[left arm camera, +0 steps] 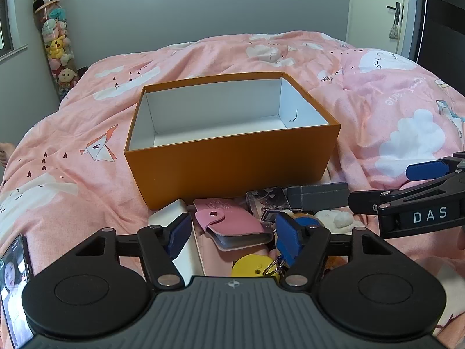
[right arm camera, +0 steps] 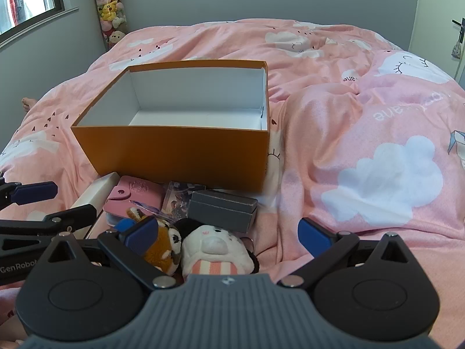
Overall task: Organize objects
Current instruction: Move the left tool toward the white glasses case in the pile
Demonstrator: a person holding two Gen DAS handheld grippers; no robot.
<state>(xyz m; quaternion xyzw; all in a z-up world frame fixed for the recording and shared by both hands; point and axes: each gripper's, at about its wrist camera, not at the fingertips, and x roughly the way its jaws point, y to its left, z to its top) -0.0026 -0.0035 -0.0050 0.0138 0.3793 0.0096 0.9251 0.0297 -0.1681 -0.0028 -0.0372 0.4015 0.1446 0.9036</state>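
Observation:
An open orange box with a bare white inside stands on the pink duvet. In front of it lies a heap: a pink card holder, a long white box, a grey box, photo cards, a yellow keychain, a brown plush and a white plush. My left gripper hovers open over the card holder. My right gripper stands wide open, the white plush low between its fingers, unpressed.
A phone with a lit screen lies at the near left. A clear tube of plush toys stands in the far left corner by a window. A door is at the far right. A person's foot shows beyond the bed's left edge.

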